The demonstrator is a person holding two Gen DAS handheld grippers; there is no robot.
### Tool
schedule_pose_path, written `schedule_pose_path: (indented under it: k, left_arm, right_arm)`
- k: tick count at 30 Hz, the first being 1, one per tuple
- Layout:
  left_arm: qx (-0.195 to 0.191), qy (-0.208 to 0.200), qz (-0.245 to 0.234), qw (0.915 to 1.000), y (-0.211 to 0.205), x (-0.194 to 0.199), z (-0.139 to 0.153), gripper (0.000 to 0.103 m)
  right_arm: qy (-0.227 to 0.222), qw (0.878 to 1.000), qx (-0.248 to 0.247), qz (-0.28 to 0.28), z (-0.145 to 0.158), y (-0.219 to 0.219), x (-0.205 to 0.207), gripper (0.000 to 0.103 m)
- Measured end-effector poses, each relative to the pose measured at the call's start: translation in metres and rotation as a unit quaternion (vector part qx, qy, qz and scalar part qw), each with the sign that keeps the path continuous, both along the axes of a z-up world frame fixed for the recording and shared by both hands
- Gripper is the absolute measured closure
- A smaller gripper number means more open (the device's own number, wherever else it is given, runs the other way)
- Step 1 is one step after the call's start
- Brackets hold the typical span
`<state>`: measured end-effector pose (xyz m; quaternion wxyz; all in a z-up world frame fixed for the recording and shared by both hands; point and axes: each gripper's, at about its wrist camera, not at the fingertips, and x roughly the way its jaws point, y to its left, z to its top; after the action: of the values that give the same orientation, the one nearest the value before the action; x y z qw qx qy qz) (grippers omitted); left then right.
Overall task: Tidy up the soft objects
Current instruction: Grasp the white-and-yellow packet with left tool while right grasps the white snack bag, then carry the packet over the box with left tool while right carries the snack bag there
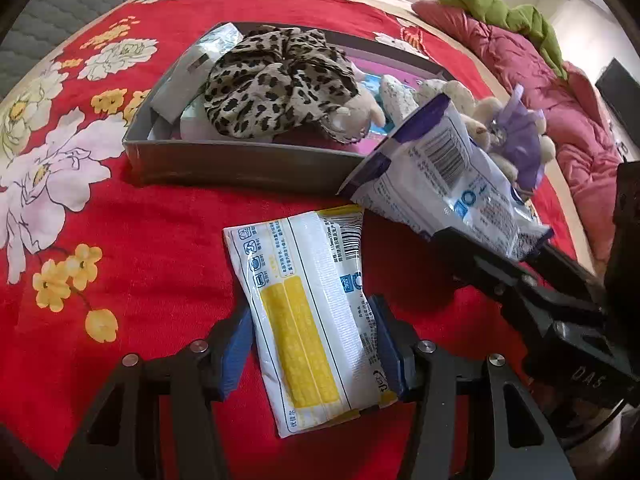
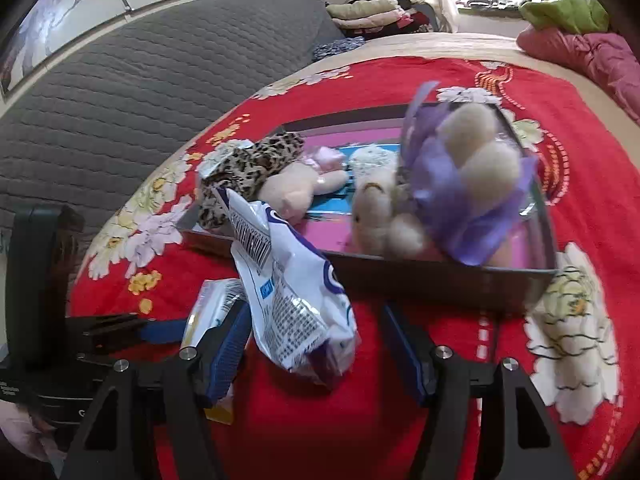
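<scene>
While the left tool (image 1: 314,344) is clamping the yellow-and-white tissue pack (image 1: 308,312) between its blue pads just above the red floral bedspread (image 1: 160,240), the right tool (image 2: 316,344) is standing wide, its jaws spread on either side of the white-and-purple wipes pack (image 2: 292,292), which is touching neither pad. Just beyond both packs, the grey tray (image 1: 240,160) is holding a leopard-print scrunchie (image 1: 276,88) and cream plush toys (image 2: 380,208) with purple ribbon.
</scene>
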<state>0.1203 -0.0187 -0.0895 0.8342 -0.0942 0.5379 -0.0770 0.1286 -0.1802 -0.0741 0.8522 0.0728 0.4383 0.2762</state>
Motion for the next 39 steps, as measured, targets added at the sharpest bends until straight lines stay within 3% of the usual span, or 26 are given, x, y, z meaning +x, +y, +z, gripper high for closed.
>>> schedule_pose_path:
  k: [3, 6, 10, 20, 30, 39]
  left_arm:
    - [-0.004, 0.0, 0.006, 1.0, 0.0, 0.002, -0.001, 0.046]
    - [-0.006, -0.001, 0.01, 0.9999, 0.002, 0.004, -0.002, 0.048]
    - [-0.008, -0.01, 0.012, 0.9998, 0.006, 0.003, -0.002, 0.053]
    - [-0.016, -0.032, 0.017, 0.9992, 0.011, -0.001, 0.02, 0.056]
    - [-0.032, -0.088, 0.012, 0.9956, 0.007, -0.006, 0.076, 0.056]
    - [-0.01, -0.135, -0.001, 0.9908, -0.017, 0.021, 0.12, 0.056]
  right_arm:
    - [-0.001, 1.0, 0.026, 0.004, 0.001, 0.001, 0.001, 0.053]
    - [-0.013, 0.999, 0.03, 0.003, 0.006, 0.002, -0.003, 0.062]
    - [-0.027, 0.999, 0.042, 0.001, 0.017, -0.001, -0.009, 0.067]
    - [-0.064, 0.996, 0.067, -0.015, 0.053, -0.013, -0.024, 0.071]
    - [-0.122, 0.988, 0.083, -0.055, 0.105, -0.037, -0.021, 0.071]
    - [-0.148, 0.981, 0.087, -0.089, 0.124, -0.064, -0.005, 0.071]
